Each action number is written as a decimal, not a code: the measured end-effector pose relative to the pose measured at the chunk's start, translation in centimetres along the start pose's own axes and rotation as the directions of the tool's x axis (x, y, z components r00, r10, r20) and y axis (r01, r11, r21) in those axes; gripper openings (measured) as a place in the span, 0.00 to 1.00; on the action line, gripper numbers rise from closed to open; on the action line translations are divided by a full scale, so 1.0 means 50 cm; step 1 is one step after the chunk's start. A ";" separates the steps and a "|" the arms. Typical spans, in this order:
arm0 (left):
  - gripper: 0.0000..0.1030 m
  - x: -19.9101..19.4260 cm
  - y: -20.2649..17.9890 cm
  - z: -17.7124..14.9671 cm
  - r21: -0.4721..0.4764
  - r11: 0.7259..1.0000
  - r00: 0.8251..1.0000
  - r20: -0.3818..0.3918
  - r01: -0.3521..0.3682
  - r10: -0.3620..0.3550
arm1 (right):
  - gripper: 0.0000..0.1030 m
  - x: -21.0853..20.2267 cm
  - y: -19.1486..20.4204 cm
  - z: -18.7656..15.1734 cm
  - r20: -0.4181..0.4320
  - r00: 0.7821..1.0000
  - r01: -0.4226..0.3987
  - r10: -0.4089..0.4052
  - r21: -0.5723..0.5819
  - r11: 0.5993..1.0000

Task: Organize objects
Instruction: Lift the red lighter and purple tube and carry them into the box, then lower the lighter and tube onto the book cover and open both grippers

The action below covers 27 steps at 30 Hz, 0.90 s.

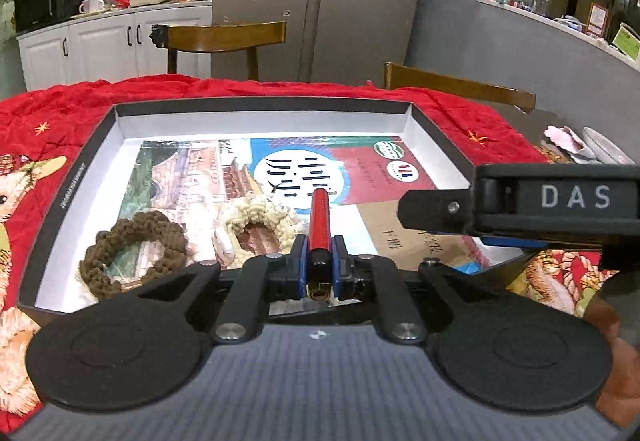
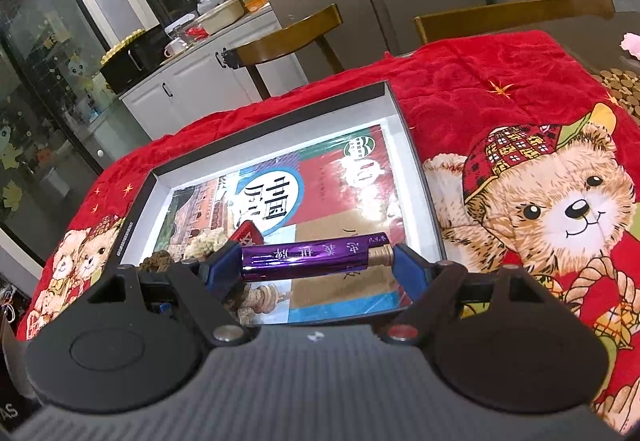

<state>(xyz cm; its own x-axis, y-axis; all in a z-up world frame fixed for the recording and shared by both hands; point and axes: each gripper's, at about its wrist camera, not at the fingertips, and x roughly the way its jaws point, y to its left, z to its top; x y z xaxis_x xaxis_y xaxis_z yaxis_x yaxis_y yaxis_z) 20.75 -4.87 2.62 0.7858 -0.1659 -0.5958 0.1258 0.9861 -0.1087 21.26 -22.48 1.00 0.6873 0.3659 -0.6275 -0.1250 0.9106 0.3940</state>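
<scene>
My left gripper (image 1: 320, 261) is shut on a red tube (image 1: 320, 225) that points forward, held over the near edge of a shallow black box (image 1: 72, 177). The box holds a colourful book (image 1: 344, 169), a brown crocheted ring (image 1: 136, 253) and a cream crocheted ring (image 1: 260, 217). My right gripper (image 2: 316, 261) is shut on a purple tube (image 2: 316, 255) held crosswise by its ends, above the box (image 2: 420, 177) and the book (image 2: 340, 185). The right gripper body also shows in the left wrist view (image 1: 560, 201). The red tube's tip shows in the right wrist view (image 2: 248, 233).
The box lies on a red bear-print cloth (image 2: 520, 181) over the table. Two wooden chairs (image 1: 224, 37) (image 1: 460, 85) stand behind it, with a fridge (image 1: 320, 1) and white cabinets (image 1: 100, 41) beyond. Pink and grey items (image 1: 580, 145) lie at the table's right edge.
</scene>
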 end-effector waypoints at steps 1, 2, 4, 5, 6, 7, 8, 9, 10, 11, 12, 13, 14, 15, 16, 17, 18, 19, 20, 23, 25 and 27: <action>0.14 0.000 0.002 0.000 -0.005 1.000 1.000 -0.001 0.005 -0.005 | 0.79 0.001 0.000 0.000 0.000 1.000 0.001 -0.001 -0.003 1.000; 0.14 0.000 0.005 0.001 -0.013 1.000 1.000 -0.003 0.011 -0.011 | 0.79 0.001 0.001 0.000 0.001 1.000 0.002 -0.002 -0.008 1.000; 0.14 0.000 0.009 0.003 -0.019 1.000 1.000 -0.006 0.014 -0.014 | 0.79 0.003 0.001 0.000 0.004 1.000 0.008 -0.008 -0.017 1.000; 0.14 -0.001 0.009 0.002 -0.019 1.000 1.000 -0.006 0.014 -0.014 | 0.79 0.005 0.003 0.000 0.005 1.000 0.012 -0.011 -0.027 1.000; 0.14 0.000 0.011 0.002 -0.020 1.000 1.000 -0.006 0.018 -0.018 | 0.79 0.005 0.004 -0.001 0.008 1.000 0.014 -0.013 -0.034 0.999; 0.14 0.000 0.013 0.002 -0.020 1.000 1.000 -0.005 0.019 -0.019 | 0.79 0.006 0.003 -0.002 0.011 1.000 0.015 -0.015 -0.036 0.999; 0.14 0.000 0.013 0.003 -0.023 1.000 1.000 -0.004 0.019 -0.019 | 0.79 0.007 0.003 -0.003 0.011 1.000 0.013 -0.012 -0.038 0.999; 0.14 0.000 0.015 0.003 -0.027 0.999 1.000 -0.004 0.019 -0.020 | 0.79 0.008 0.005 -0.003 0.009 1.000 0.010 -0.010 -0.043 0.999; 0.14 0.000 0.017 0.003 -0.032 0.999 1.000 -0.003 0.021 -0.022 | 0.79 0.008 0.007 -0.004 0.010 1.000 0.012 -0.011 -0.048 0.999; 0.14 0.000 0.018 0.003 -0.035 0.999 1.000 -0.003 0.024 -0.024 | 0.79 0.008 0.009 -0.006 0.012 1.000 0.015 -0.014 -0.053 0.998; 0.14 0.000 0.017 0.003 -0.034 0.999 1.000 -0.002 0.025 -0.025 | 0.79 0.008 0.010 -0.007 0.013 1.000 0.016 -0.015 -0.059 0.998; 0.14 -0.001 0.017 0.003 -0.034 0.999 1.000 -0.002 0.023 -0.024 | 0.79 0.008 0.010 -0.008 0.014 1.000 0.016 -0.015 -0.061 0.998; 0.14 -0.001 0.017 0.002 -0.033 0.999 1.000 -0.001 0.022 -0.022 | 0.79 0.007 0.010 -0.009 0.019 1.000 0.014 -0.013 -0.060 0.998; 0.14 -0.001 0.016 0.002 -0.034 0.999 1.000 0.000 0.022 -0.022 | 0.79 0.007 0.011 -0.010 0.022 1.000 0.015 -0.014 -0.059 0.998; 0.14 -0.002 0.016 0.002 -0.035 0.999 1.000 0.000 0.022 -0.022 | 0.79 0.006 0.012 -0.011 0.024 1.000 0.017 -0.015 -0.064 0.998; 0.14 -0.002 0.016 0.002 -0.033 0.999 1.000 0.001 0.022 -0.022 | 0.79 0.007 0.013 -0.011 0.026 1.000 0.017 -0.015 -0.069 0.997; 0.14 -0.001 0.016 0.001 -0.030 0.999 1.000 0.002 0.021 -0.021 | 0.79 0.008 0.014 -0.012 0.026 1.000 0.019 -0.017 -0.073 0.997; 0.14 -0.001 0.016 0.001 -0.028 0.999 1.000 0.004 0.021 -0.021 | 0.79 0.009 0.015 -0.014 0.026 0.999 0.020 -0.018 -0.079 0.997; 0.14 -0.001 0.016 -0.001 -0.028 0.999 1.000 0.007 0.021 -0.021 | 0.79 0.011 0.016 -0.015 0.026 0.999 0.023 -0.020 -0.090 0.996; 0.14 -0.001 0.010 -0.006 -0.009 1.000 1.000 0.016 0.018 -0.018 | 0.79 0.015 0.017 -0.019 0.030 0.999 0.035 -0.032 -0.102 0.994; 0.14 -0.003 0.005 -0.012 0.003 1.000 1.000 0.024 0.013 -0.013 | 0.79 0.014 0.016 -0.019 0.034 0.999 0.030 -0.026 -0.100 0.995; 0.14 -0.005 0.002 -0.018 0.010 1.000 0.999 0.040 0.008 -0.009 | 0.79 0.015 0.015 -0.019 0.034 0.999 0.030 -0.026 -0.105 0.994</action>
<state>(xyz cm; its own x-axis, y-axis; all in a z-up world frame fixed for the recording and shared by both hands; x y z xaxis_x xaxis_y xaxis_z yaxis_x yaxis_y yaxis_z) 20.03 -4.72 2.06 0.8085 -0.1740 -0.5621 0.1384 0.9847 -0.1057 21.02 -21.35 0.19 0.7146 0.3352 -0.6140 -0.1789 0.9361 0.3029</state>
